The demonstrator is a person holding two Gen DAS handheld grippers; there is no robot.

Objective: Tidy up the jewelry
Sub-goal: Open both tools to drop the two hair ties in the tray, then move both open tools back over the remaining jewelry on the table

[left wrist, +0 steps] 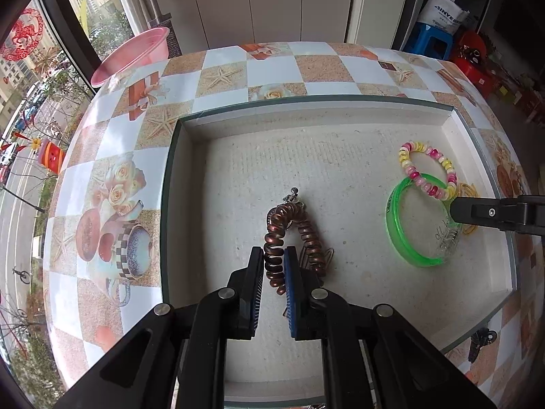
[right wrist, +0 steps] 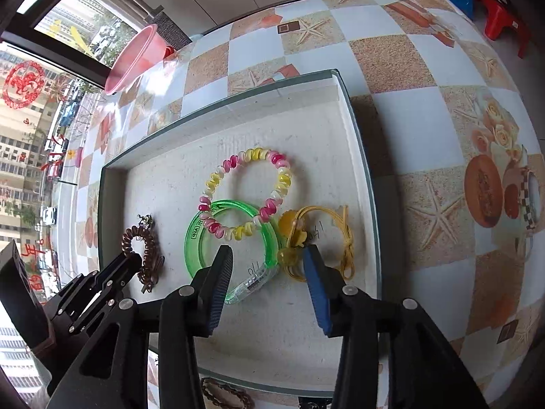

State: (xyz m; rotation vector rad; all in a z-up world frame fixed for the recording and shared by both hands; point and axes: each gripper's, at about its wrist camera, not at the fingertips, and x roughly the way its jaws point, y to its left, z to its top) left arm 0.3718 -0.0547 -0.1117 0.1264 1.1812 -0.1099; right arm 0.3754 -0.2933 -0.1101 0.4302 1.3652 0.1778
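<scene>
Nearest the lens, our left gripper (left wrist: 275, 266) was clenched on the brown coil bracelet (left wrist: 289, 238), springy and light, low in the tray (left wrist: 340, 121). Our right gripper (right wrist: 269, 262) stood released over the stiff green bangle (right wrist: 231, 238); we judged its rim the best hold.

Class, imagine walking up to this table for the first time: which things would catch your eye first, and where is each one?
The bright green bangle lies in the white tray, with a pink-and-yellow spiral band overlapping its far edge. Left of them, the left claw is shut on a brown coil band, while the right claw stands open over the bangle. A yellow corded piece sits against the bangle's right side.
</scene>
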